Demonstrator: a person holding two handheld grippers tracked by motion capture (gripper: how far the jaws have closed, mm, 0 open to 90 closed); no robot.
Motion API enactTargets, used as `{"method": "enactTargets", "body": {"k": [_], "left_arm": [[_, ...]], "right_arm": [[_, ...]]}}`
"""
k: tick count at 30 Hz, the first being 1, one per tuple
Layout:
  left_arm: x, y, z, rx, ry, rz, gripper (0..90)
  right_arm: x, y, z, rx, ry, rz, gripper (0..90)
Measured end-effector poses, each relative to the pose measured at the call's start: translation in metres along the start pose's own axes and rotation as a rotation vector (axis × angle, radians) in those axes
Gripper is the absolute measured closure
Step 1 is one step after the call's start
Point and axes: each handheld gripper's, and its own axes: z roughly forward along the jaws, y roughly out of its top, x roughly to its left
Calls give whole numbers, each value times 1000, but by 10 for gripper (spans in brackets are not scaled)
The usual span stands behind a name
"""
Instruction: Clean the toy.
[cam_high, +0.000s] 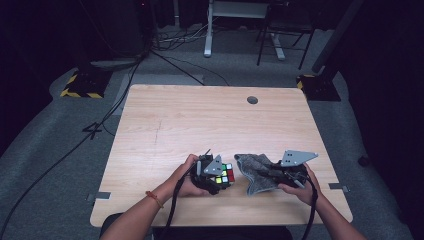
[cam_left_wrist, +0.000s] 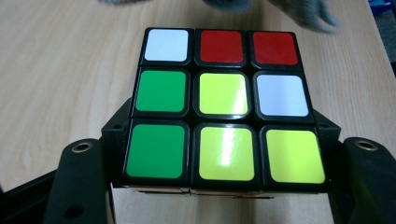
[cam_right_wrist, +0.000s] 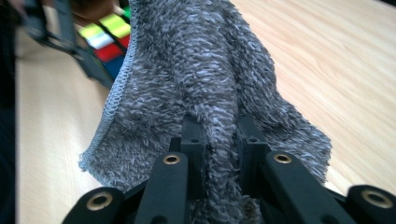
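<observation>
A scrambled puzzle cube (cam_high: 226, 174) sits in my left gripper (cam_high: 214, 174) near the table's front edge. In the left gripper view the cube (cam_left_wrist: 223, 105) shows white, red, green and yellow stickers, and the black jaws of the left gripper (cam_left_wrist: 223, 140) press on its two sides. My right gripper (cam_high: 274, 174) is shut on a fluffy grey cloth (cam_high: 251, 173) just right of the cube. A fold of the cloth (cam_right_wrist: 205, 70) is pinched in the right gripper (cam_right_wrist: 222, 135) and hangs forward above the table. The cube (cam_right_wrist: 105, 35) lies just beyond it.
The light wooden table (cam_high: 200, 120) has a round cable hole (cam_high: 252, 100) at its far side. Beyond the table are cables on the grey floor, a yellow-and-black striped base (cam_high: 80, 86) at the left and desk legs (cam_high: 208, 30) at the back.
</observation>
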Motion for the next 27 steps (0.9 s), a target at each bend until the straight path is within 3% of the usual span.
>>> {"method": "enactTargets", "body": {"k": [7, 14, 20, 27], "left_arm": [[1, 13, -2, -27, 8, 28, 334], [1, 18, -9, -65, 36, 34, 335], [1, 13, -13, -76, 47, 34, 336], [-1, 12, -12, -89, 60, 37, 334]], "right_arm": [[12, 18, 9, -53, 80, -4, 770], [11, 27, 21, -56, 48, -2, 767], [15, 26, 40, 6, 14, -35, 767], [15, 20, 49, 31, 43, -33, 769]]}}
